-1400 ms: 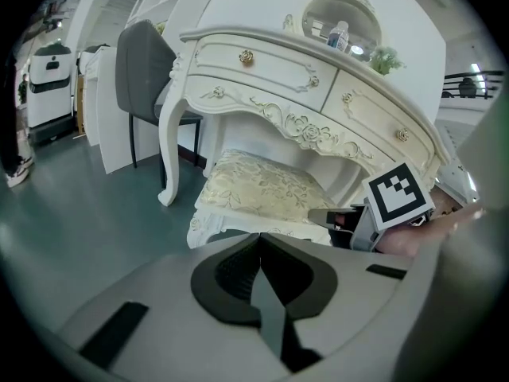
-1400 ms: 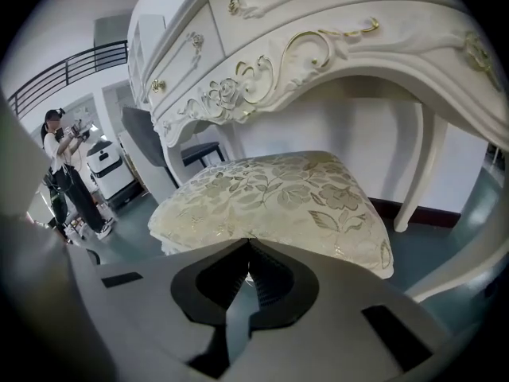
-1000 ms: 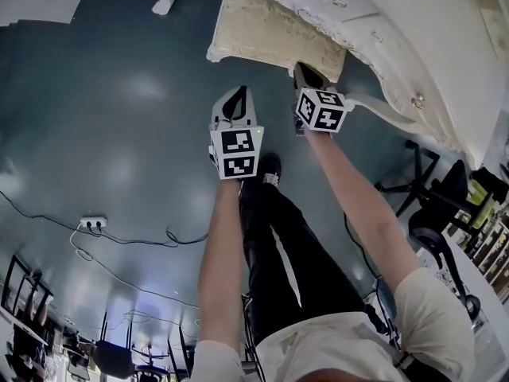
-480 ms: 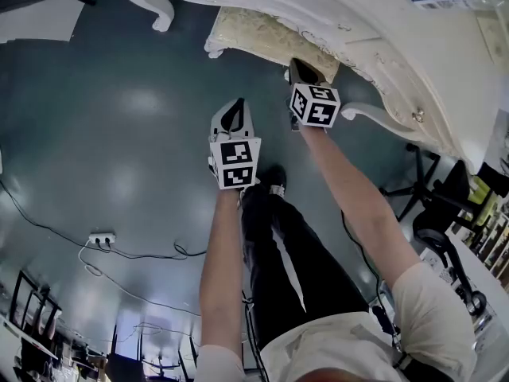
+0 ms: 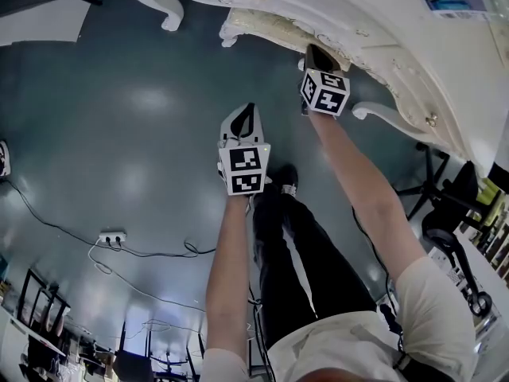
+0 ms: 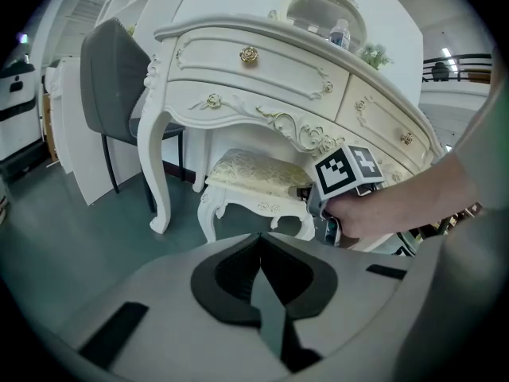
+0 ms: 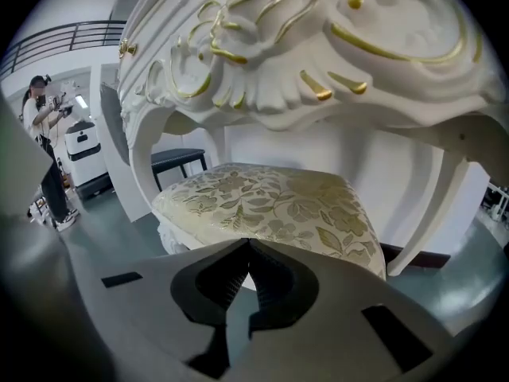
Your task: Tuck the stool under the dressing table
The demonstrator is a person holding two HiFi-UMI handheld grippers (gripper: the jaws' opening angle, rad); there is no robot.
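The white stool (image 5: 266,29) with its cream floral cushion (image 7: 270,193) sits mostly beneath the white dressing table (image 5: 382,22), only its front strip showing in the head view. My right gripper (image 5: 315,52) is shut, its tips at the cushion's front edge (image 7: 248,243); nothing is held between them. My left gripper (image 5: 248,110) is shut and empty, hanging over the floor short of the stool (image 6: 258,173). In the left gripper view the table (image 6: 262,70) stands over the stool, with the right gripper's marker cube (image 6: 350,169) beside the seat.
A grey chair (image 6: 111,78) stands left of the table's curved leg (image 6: 155,165). A black office chair (image 5: 445,205) is at the right. A power strip (image 5: 113,236) and cables lie on the dark floor. A person (image 7: 46,146) stands far left. A bottle (image 6: 339,34) stands on the table.
The stool has slid further under the dressing table, with less cushion showing. My right gripper has moved forward with it; the left gripper has stayed shut and trails behind.
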